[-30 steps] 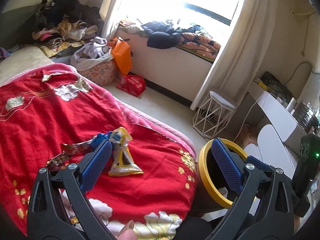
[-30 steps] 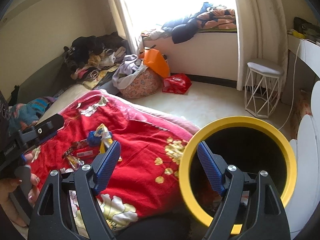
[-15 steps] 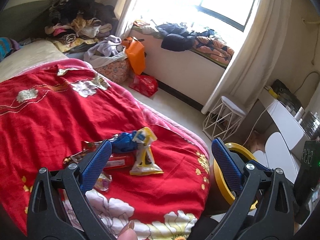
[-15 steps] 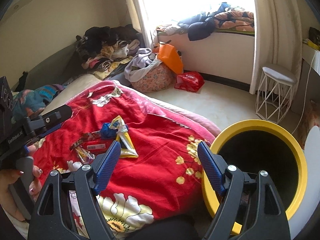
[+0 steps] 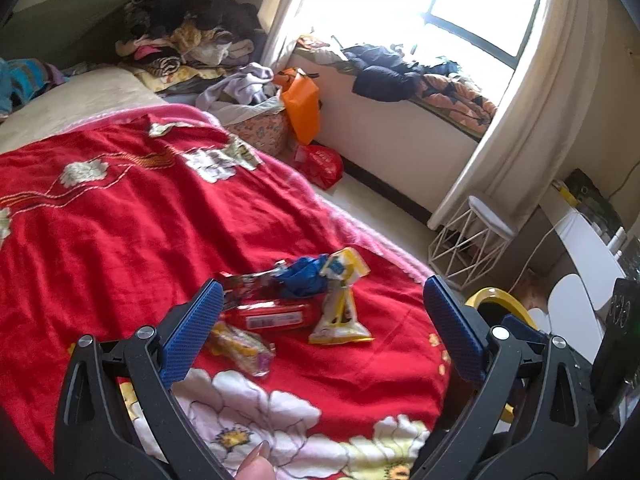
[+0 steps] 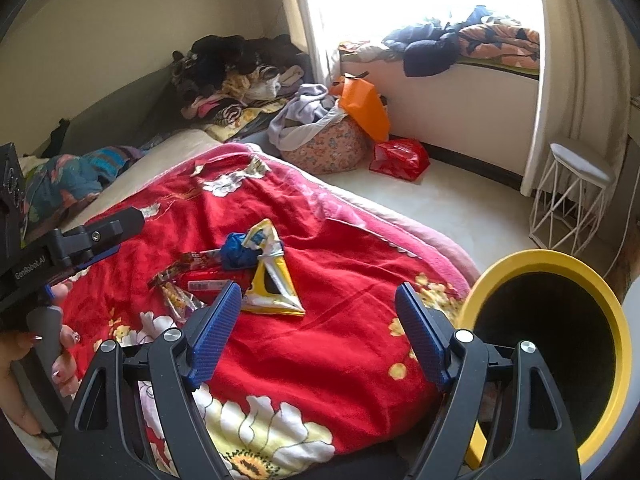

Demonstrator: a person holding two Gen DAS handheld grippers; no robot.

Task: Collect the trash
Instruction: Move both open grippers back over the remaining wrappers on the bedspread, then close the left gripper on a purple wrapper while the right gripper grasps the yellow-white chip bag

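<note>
Several pieces of trash lie in a cluster on the red flowered blanket [image 5: 120,220]: a yellow-white snack pouch [image 5: 340,304] [image 6: 272,280], a crumpled blue wrapper [image 5: 304,278] [image 6: 238,254], a red packet [image 5: 272,316] [image 6: 208,280] and a clear yellow-pink wrapper [image 5: 244,348] [image 6: 178,300]. My left gripper [image 5: 322,284] hovers open just short of the cluster, holding nothing. My right gripper [image 6: 318,287] is open and empty over the blanket, right of the pouch. A black bin with a yellow rim [image 6: 548,340] [image 5: 500,300] stands at the bed's right edge.
One of the left gripper's fingers [image 6: 120,220] and a hand on its grip show at the left of the right wrist view. On the floor beyond the bed are a white wire stool [image 6: 576,184], a red bag [image 6: 400,154] and a floral basket [image 6: 328,144] of clothes.
Both grippers have swung left over the bed and dipped a little. The trash cluster now sits nearer the jaws and the bin has slid toward the right edge. Both jaws keep the same width.
</note>
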